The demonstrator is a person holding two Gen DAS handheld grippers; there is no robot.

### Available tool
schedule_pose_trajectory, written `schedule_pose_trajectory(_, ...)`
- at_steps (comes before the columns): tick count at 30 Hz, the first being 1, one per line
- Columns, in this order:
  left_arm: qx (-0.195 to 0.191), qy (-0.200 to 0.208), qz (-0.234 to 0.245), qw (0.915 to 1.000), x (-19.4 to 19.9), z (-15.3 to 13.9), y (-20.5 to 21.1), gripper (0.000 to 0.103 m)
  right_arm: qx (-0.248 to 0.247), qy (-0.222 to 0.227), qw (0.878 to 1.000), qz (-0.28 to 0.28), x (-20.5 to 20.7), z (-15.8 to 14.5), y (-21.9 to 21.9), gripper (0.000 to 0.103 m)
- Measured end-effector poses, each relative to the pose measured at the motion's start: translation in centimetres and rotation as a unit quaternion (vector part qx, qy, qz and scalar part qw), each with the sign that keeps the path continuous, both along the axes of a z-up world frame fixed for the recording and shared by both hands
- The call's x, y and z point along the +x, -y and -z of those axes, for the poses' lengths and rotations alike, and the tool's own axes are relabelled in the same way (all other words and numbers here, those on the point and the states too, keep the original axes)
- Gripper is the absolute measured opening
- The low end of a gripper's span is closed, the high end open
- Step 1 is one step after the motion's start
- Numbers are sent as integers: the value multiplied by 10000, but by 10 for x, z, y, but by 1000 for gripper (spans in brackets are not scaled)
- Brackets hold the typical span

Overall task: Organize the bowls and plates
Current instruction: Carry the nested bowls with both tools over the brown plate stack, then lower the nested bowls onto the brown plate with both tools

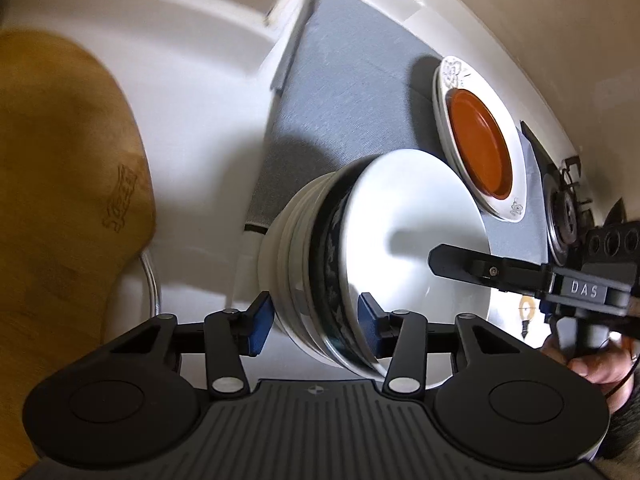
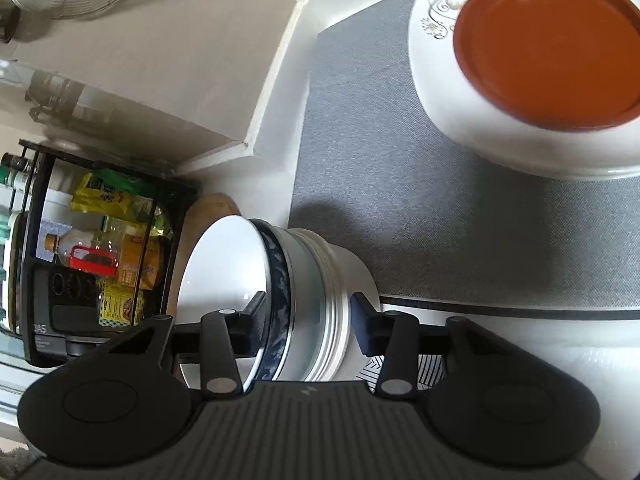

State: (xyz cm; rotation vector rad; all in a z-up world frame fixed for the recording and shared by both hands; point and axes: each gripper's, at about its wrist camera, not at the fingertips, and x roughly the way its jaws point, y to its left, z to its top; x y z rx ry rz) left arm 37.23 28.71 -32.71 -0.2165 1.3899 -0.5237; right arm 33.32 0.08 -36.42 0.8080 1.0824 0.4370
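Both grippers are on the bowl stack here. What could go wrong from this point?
The stack of nested bowls is gripped only at its rims by the left gripper and the right gripper, so uneven lifting could let bowls slip apart. Set down carelessly, it might knock the floral plate holding the orange plate.

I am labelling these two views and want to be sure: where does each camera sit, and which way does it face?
Left wrist: sits on the left hand-held gripper, facing the bowl stack; the right hand-held gripper and a hand show.
Right wrist: sits on the right hand-held gripper, facing the same stack from the opposite side.
Shared: bowl stack, grey mat, orange plate.
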Motion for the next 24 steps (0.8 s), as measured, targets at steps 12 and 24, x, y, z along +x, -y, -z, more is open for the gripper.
schedule_pose_trajectory(12,41,-103,-23,9999,4,-31,29,47,-182,207,9996,83,-13,-40,25,49)
schedule_pose_trajectory(24,-31,442,671,9968,44,-75,124,48,-455,728,9923,895,-13,-97,109,49)
